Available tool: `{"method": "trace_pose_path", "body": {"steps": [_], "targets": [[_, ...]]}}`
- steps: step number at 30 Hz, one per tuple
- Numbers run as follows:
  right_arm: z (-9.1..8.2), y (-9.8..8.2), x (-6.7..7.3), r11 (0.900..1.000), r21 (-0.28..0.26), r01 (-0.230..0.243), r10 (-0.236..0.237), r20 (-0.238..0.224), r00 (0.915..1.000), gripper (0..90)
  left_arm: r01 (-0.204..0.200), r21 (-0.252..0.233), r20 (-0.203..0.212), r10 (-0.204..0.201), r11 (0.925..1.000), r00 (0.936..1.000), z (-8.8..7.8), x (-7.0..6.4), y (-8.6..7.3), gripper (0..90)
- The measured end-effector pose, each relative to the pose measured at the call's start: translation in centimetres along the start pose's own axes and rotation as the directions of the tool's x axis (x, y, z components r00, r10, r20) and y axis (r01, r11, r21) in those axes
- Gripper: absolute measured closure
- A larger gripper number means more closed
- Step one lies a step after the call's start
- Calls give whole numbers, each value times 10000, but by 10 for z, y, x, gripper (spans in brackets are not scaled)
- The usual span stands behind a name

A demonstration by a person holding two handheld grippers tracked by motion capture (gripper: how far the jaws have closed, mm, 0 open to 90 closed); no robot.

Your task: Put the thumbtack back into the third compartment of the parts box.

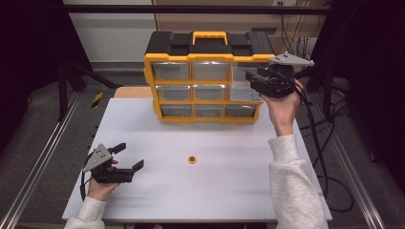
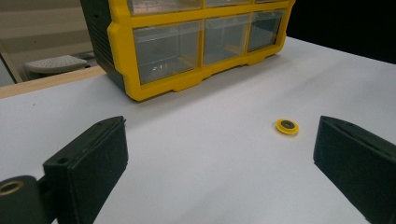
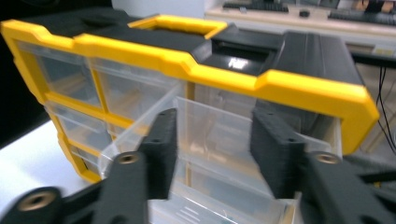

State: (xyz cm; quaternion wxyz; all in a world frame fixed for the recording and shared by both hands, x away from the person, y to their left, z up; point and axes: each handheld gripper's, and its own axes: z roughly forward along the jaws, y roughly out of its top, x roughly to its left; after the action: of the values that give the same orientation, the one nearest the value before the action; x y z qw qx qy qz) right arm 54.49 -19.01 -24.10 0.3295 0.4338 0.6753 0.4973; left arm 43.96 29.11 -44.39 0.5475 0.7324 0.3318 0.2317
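Drawer: I'm up at the top-right drawer (image 3: 219, 140) of the yellow-and-black organizer (image 1: 205, 78); it is pulled partway out of its slot, clear plastic, front wall facing me.
Drawer feel: I judge it light, thin-walled and stiff, a bit slick on the smooth faces, likely to flex or crack if I squeeze hard. It should slide easily on its rails.
Where to hold: the front lip or handle ridge is my best bet, pinched across the thin wall and not across the whole box.
Right gripper: my right gripper (image 3: 212, 149) has its jaws parted, standing either side of the drawer's front; I see no pad pressing the plastic, so I call it released.
Right hand pose: in the high view my right hand (image 1: 282, 102) is raised to the top row, forearm coming up from the near right edge of the table, gripper (image 1: 258, 78) pointing left into the cabinet's right column.
Washer: a small yellow ring (image 1: 192, 159) lies flat on the white table (image 1: 143, 200), out in the open, well in front of the organizer and between my two hands.
Ring feel: tiny, flat, hard; I expect it to skid if I come at it flat, so pinch its edges from above.
Left gripper: my left gripper (image 2: 219, 158) is wide apart with nothing in it; the ring (image 2: 286, 126) sits ahead, nearer the right-hand jaw.
Left hand pose: low at the near left of the table (image 1: 111, 167), gripper lying roughly level, aimed toward the ring.
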Motion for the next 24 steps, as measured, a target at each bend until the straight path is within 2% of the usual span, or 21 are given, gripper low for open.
{"method": "trace_pose_path", "body": {"steps": [5, 7, 11, 14, 24], "targets": [[-9, -4, 2, 9982, -601, 18, -44, -444, 9990, 313, 2, 1, -1, -2, 10000, 10000, 0, 0, 0, 27], [-12, -6, 2, 9969, -778, 74, -111, -466, 9989, 239, 4, 11, -5, -4, 10000, 10000, 0, 0, 0, 26], [-21, -11, 4, 9940, -1086, 85, -162, -703, 9974, 159, 2, 15, 6, -2, 10000, 10000, 0, 0, 0, 27], [-28, -16, 7, 9925, -1215, 87, -171, -686, 9975, 86, -11, 34, 11, 10, 10000, 10000, 0, 0, 0, 27], [-44, -37, 15, 9921, -1250, 118, -218, -786, 9967, 4, -5, 6, 23, 5, 10000, 10000, 0, 0, 0, 26]]}}
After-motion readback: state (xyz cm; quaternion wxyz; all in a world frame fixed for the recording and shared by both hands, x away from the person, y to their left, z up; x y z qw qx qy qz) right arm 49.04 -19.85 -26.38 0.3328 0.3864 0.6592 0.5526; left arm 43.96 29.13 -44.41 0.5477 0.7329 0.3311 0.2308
